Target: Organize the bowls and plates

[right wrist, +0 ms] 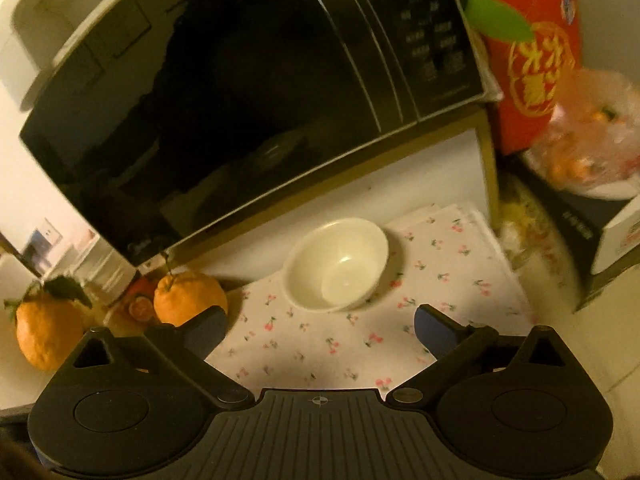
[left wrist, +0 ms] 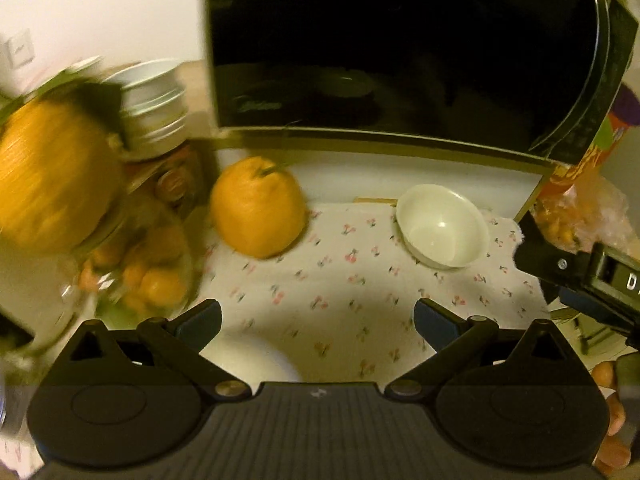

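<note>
In the left wrist view the left gripper [left wrist: 318, 320] stands wide, its two blue-padded fingers [left wrist: 200, 318] far apart at the lower middle of the frame, with nothing between them and nothing touching them. Just below the gap, at the lower centre, a white rounded shape [left wrist: 256, 356] shows under the gripper body; it is too blurred to tell whether it is a plate or a bowl. The white bowl [left wrist: 442, 226] sits upright on the flowered cloth [left wrist: 340, 280] at the right of centre, well apart from the fingers. A large orange fruit [left wrist: 258, 208] rests on the cloth's upper left edge, below the black microwave [left wrist: 400, 52]. At the upper left a stack of white plates and bowls [left wrist: 154, 108] stands behind a second, blurred orange fruit [left wrist: 52, 176]. The right gripper's body [left wrist: 580, 276] enters from the right edge.

In the right wrist view the right gripper [right wrist: 320, 326] is also spread wide and holds nothing. The bowl [right wrist: 336, 264] lies in the middle of the frame, just above the gap between the fingers and clear of both. The cloth [right wrist: 360, 340] covers the worktop [right wrist: 360, 184] beneath it.
</note>
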`<state>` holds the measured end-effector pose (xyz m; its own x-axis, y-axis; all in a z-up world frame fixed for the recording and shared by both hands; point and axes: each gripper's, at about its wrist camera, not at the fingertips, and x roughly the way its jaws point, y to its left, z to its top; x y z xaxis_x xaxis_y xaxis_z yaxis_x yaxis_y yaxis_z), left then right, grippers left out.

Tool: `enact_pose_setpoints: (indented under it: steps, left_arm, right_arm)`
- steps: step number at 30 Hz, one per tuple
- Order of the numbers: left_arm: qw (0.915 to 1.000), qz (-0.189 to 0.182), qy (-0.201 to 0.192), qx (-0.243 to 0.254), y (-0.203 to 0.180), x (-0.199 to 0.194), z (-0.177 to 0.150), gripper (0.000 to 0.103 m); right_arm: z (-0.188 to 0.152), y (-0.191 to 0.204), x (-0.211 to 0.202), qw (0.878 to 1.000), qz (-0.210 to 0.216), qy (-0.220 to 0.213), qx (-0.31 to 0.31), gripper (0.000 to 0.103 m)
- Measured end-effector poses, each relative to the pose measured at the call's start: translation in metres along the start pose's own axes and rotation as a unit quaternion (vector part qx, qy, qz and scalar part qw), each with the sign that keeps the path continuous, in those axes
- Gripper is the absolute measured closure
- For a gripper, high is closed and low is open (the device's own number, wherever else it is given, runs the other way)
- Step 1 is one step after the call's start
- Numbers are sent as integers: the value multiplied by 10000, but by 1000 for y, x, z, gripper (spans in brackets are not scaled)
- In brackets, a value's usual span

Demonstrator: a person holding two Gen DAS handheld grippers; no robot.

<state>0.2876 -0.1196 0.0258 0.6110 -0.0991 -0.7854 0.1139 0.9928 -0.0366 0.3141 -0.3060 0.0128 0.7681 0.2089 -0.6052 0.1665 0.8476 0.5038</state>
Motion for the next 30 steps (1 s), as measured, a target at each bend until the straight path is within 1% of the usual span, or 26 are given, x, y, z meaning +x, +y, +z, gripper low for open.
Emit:
enact_pose_setpoints:
  steps: [1,3,4,5,7,8,9,12,15,17,18,19,20,21,22,23,26,27,30]
  left_arm:
    - [10000,32,-11,85,-6,8,3,0]
    - [9999,63,-25,131,-13,24,7,0]
    - [9999,59,-10,109,-17,35,10,0]
    - [10000,24,4,70,-19,42,12,0]
    - [9999,-149,21,-40,-23,57,17,0]
    - [9995,-287,32,-82,-25,63,19,1]
    - [9993,-369,41,-99,-26,69,20,1]
    - [9984,-548,26,-129,-34,82,23,3]
    - [9970,-760,7,-114,-42,93,26,9]
    - [9966,-827,5,-28,-48,99,26,16]
    - [9964,-841,-1,45,-51,101,26,23]
    - [9964,-835,-8,164,-56,104,27,31]
    - [9962,-829,-18,262,-60,106,26,36]
    - [9959,-832,-27,351,-63,107,25,43]
    - [9955,-856,-32,392,-65,107,25,47]
    - [9954,-869,-36,392,-66,108,24,48]
    - [9958,-871,-61,287,-65,116,23,52]
    - [9960,-858,-70,247,-65,118,23,54]
    - [9966,-805,-86,136,-63,124,22,64]
  right_arm:
    - [-1,-6,4,9998,141,-17,142,2]
    - [-5,-24,14,9966,622,-106,520,2]
    - [-5,-32,22,9946,792,-17,667,2]
    - [-3,-40,29,9932,815,87,829,2]
    - [0,-53,34,9907,802,-43,1102,2]
    - [0,-59,35,9893,876,-136,1163,2]
    - [0,-62,38,9884,935,-136,1191,2]
    - [1,-72,48,9887,870,-104,1215,3]
    - [0,-81,55,9871,799,-140,1383,13]
    - [-1,-88,58,9853,840,-153,1479,29]
    - [0,-90,59,9850,833,-169,1500,33]
    - [0,-91,59,9850,822,-186,1503,40]
    - [0,-92,61,9850,819,-200,1504,48]
    - [0,-92,62,9848,828,-213,1511,51]
    - [0,-92,63,9846,846,-213,1515,57]
    - [-1,-92,65,9845,858,-213,1516,61]
    - [-5,-89,67,9851,838,-229,1487,68]
    - [-5,-88,69,9854,815,-215,1482,68]
    - [-8,-86,74,9863,750,-187,1457,72]
